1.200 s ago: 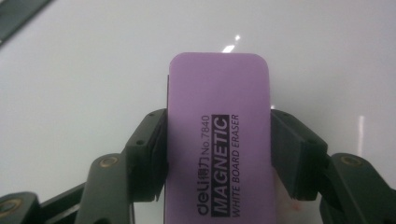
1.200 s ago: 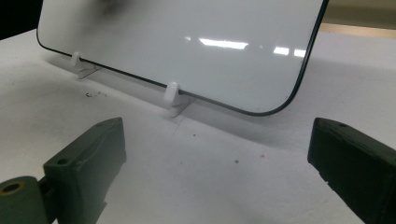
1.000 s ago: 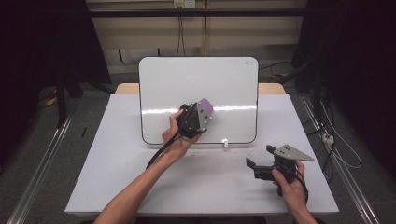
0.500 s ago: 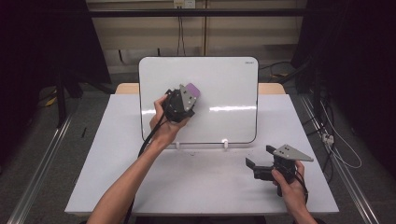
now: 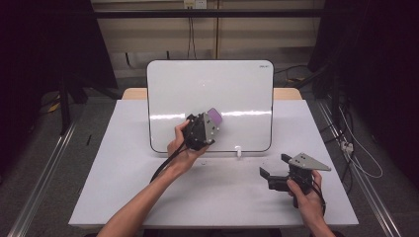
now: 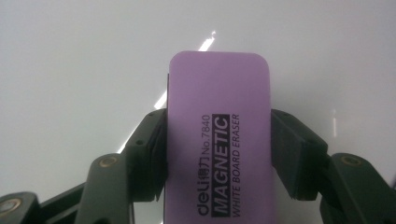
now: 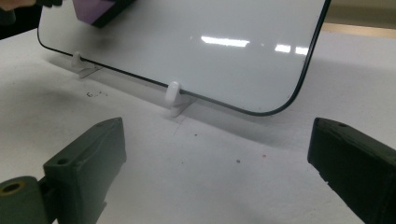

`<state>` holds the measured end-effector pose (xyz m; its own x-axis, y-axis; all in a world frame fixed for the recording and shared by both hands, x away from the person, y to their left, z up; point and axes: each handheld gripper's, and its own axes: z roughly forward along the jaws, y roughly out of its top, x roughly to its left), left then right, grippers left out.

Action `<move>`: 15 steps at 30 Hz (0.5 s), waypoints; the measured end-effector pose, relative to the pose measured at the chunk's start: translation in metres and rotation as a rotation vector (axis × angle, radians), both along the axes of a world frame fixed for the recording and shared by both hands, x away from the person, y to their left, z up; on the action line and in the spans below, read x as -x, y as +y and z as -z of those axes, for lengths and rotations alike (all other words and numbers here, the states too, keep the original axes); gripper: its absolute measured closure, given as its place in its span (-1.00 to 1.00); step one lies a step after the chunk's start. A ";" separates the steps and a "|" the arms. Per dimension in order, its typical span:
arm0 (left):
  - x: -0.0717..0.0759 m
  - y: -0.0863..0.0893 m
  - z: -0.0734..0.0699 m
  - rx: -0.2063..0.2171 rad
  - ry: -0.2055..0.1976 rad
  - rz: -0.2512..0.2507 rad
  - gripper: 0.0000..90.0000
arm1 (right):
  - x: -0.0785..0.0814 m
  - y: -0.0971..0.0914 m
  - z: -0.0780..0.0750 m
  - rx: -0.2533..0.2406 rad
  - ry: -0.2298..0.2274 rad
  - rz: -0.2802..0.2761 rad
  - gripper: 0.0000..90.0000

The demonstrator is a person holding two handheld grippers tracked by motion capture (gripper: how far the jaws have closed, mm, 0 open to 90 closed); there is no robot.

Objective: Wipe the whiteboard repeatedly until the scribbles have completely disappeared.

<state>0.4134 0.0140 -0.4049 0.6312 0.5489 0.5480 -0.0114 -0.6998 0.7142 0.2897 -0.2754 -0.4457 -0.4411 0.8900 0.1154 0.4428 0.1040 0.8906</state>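
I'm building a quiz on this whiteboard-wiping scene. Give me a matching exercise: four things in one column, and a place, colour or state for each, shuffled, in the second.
Things:
1. eraser
2. whiteboard
3. left gripper
4. right gripper

Descriptions:
A. stands tilted on small white feet on the table
B. purple, printed "MAGNETIC WHITE BOARD ERASER"
C. jaws wide apart with nothing between them, low over the table
D. shut on something, held up against the board's face

Pairs: 1-B, 2-A, 3-D, 4-C
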 end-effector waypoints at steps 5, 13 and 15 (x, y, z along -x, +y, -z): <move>-0.007 0.008 -0.008 -0.003 -0.024 -0.026 -0.08 | 0.000 0.000 0.000 0.000 0.001 0.001 -0.91; -0.029 0.037 -0.032 0.045 -0.059 -0.133 -0.08 | 0.000 -0.001 0.000 0.000 0.000 0.002 -0.91; -0.025 0.036 -0.028 0.021 -0.076 -0.133 -0.08 | 0.000 0.000 0.000 0.001 0.000 0.001 -0.91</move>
